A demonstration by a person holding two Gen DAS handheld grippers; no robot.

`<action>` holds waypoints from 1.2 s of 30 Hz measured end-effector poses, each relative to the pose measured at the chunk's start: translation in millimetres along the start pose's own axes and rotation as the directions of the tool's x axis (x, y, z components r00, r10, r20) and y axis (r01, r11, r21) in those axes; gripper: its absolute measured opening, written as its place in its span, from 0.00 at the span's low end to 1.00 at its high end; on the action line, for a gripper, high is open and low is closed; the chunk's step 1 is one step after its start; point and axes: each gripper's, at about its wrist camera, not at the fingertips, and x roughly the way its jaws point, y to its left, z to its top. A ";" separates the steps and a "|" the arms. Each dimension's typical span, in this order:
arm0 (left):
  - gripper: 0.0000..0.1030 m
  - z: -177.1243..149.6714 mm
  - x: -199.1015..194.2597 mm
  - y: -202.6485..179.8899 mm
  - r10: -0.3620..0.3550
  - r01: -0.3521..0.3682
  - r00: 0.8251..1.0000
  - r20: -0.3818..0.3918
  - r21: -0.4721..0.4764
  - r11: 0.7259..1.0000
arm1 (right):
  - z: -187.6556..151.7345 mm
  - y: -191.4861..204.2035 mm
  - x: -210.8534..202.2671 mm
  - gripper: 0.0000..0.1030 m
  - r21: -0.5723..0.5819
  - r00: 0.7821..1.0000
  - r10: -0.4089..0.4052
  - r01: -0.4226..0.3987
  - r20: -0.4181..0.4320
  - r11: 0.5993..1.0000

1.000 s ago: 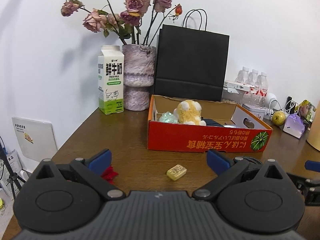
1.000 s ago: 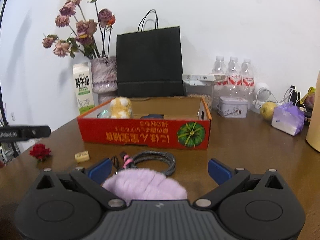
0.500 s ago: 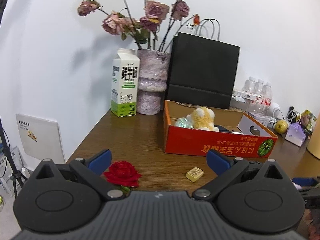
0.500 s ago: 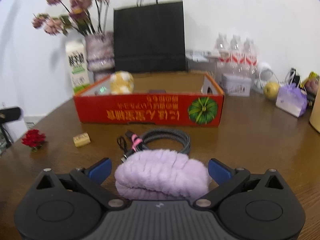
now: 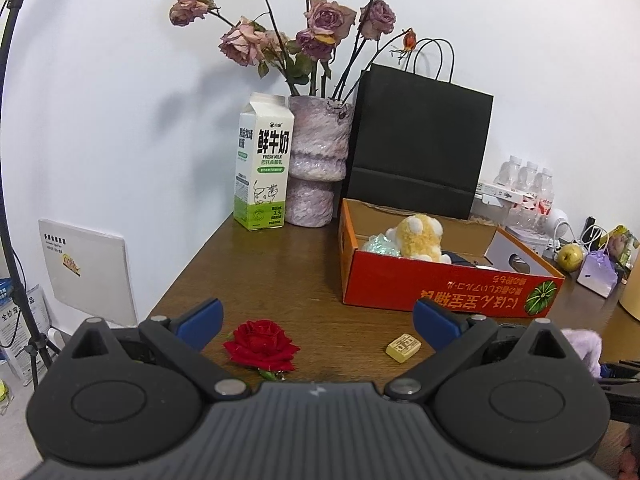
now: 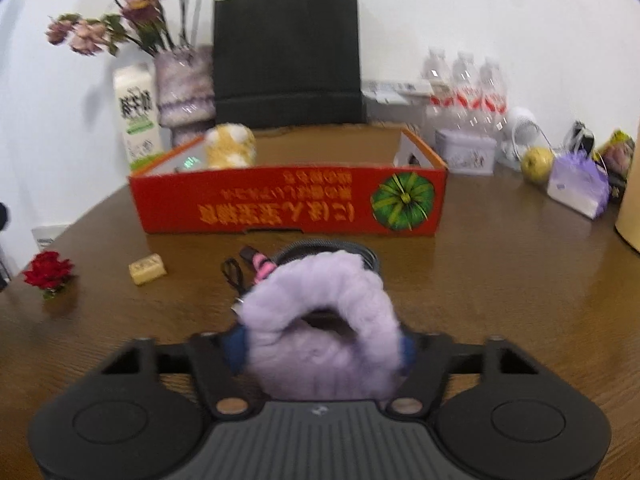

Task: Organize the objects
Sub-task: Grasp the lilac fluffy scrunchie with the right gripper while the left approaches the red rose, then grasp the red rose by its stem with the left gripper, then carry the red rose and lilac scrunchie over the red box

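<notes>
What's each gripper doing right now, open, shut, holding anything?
Left gripper: open, holding nothing; a red rose lies on the table between its fingers.
Right gripper: jaws just closed onto the purple fluffy headband.

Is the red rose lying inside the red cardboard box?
No, the red rose lies on the bare wooden table, in front of and apart from the red cardboard box.

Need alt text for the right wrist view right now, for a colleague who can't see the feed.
The right gripper has just closed on a fluffy purple headband, bunching it into an arch between its blue pads. Behind it on the brown table lie a coiled cable, a small yellow block, a red rose and a red cardboard box holding a yellow plush toy.
</notes>
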 end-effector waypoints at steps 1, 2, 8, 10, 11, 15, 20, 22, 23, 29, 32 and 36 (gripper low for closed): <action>1.00 -0.3 1.1 0.8 0.002 -0.002 1.000 -0.003 0.000 1.000 | 1.0 0.5 -2.5 0.33 -0.006 1.000 0.008 -0.008 0.012 1.000; 1.00 -0.7 2.1 1.1 0.004 -0.004 1.000 -0.007 0.000 1.000 | 0.7 1.0 -5.4 0.28 -0.013 1.000 0.010 -0.010 0.027 1.000; 1.00 -2.6 5.7 5.6 0.017 -0.018 0.999 -0.039 -0.009 1.000 | -2.6 -7.9 -21.7 0.24 -0.038 0.997 0.004 -0.002 0.073 0.999; 1.00 -3.6 5.9 7.6 0.041 -0.041 0.998 -0.039 -0.008 0.999 | -5.1 -14.2 -28.5 0.24 -0.046 0.996 -0.004 0.009 0.092 0.999; 1.00 -4.3 6.2 9.0 0.047 -0.047 0.998 -0.041 -0.009 0.999 | -5.9 -17.4 -31.2 0.24 -0.046 0.995 -0.006 0.011 0.100 0.999; 1.00 -7.9 8.6 12.8 0.084 -0.084 0.995 -0.053 -0.002 0.996 | -7.8 -29.3 -36.8 0.24 -0.031 0.994 -0.002 0.006 0.110 1.000; 1.00 -15.2 23.7 14.8 0.118 -0.117 0.986 -0.114 0.017 0.993 | -8.6 -29.6 -37.6 0.24 -0.034 0.993 0.012 -0.008 0.113 0.999; 1.00 -18.3 36.3 14.8 0.156 -0.153 0.976 -0.152 0.033 0.988 | -9.4 -27.6 -38.4 0.24 -0.042 0.993 0.021 -0.016 0.115 0.999; 1.00 -19.1 43.8 15.7 0.172 -0.168 0.970 -0.170 0.038 0.985 | -9.5 -26.5 -38.5 0.24 -0.047 0.993 0.025 -0.020 0.115 0.999; 0.98 -17.7 87.0 24.2 0.245 -0.245 0.945 -0.218 0.031 0.969 | -9.8 -21.0 -38.7 0.24 -0.063 0.993 0.044 -0.037 0.112 0.997; 0.48 -14.7 99.5 29.2 0.214 -0.220 0.942 -0.257 0.007 0.976 | -9.8 -21.1 -38.9 0.24 -0.061 0.993 0.046 -0.040 0.113 0.997; 0.40 -16.4 82.3 24.6 0.152 -0.160 0.959 -0.239 -0.014 0.987 | -10.1 -21.2 -39.2 0.24 -0.057 0.992 0.048 -0.041 0.114 0.998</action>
